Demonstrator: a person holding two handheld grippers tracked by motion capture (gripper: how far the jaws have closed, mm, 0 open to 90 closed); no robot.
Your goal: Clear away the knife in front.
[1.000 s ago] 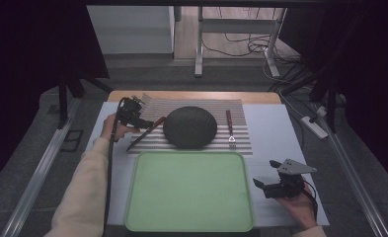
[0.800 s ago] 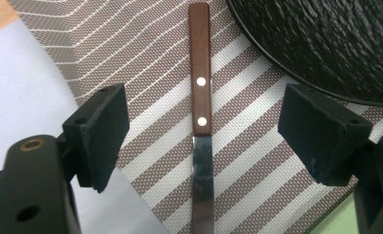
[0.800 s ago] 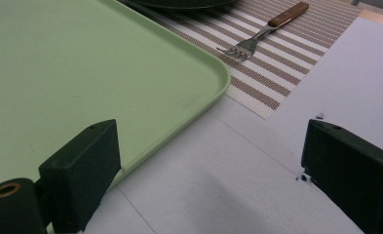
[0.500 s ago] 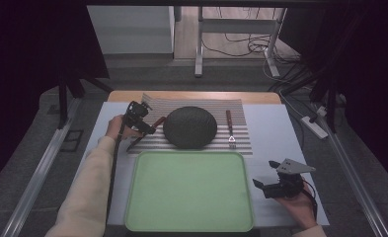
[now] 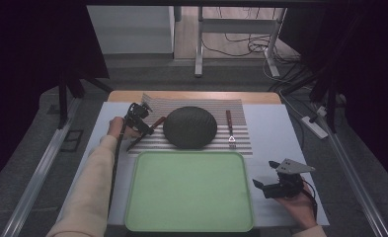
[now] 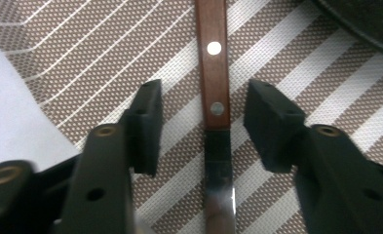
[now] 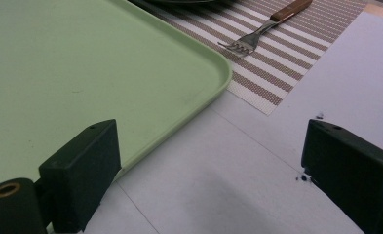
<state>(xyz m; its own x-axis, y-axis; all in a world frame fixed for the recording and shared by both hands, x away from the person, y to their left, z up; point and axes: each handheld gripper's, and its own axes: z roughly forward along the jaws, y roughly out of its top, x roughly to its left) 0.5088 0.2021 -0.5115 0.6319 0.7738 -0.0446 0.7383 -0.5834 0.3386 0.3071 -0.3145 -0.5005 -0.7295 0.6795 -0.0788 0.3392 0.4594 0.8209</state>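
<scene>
A knife with a brown wooden handle (image 6: 213,73) lies on the striped placemat (image 6: 296,83), left of a dark round plate (image 5: 190,127). My left gripper (image 6: 206,112) is lowered over the knife where handle meets blade. Its jaws have just been closing and straddle the knife, with a gap still showing on each side. In the high view the left gripper (image 5: 141,124) sits at the placemat's left edge. My right gripper (image 7: 213,161) stands open and holds nothing, low over the white table just right of the green tray (image 7: 82,63).
A fork (image 5: 229,127) with a wooden handle lies on the placemat (image 5: 241,111) right of the plate. The green tray (image 5: 189,190) lies in front of the placemat with nothing on it. The right gripper (image 5: 263,186) rests near the table's front right corner.
My left gripper has moved right and down from the placemat's left corner onto the knife. The right gripper has stayed where it was.
</scene>
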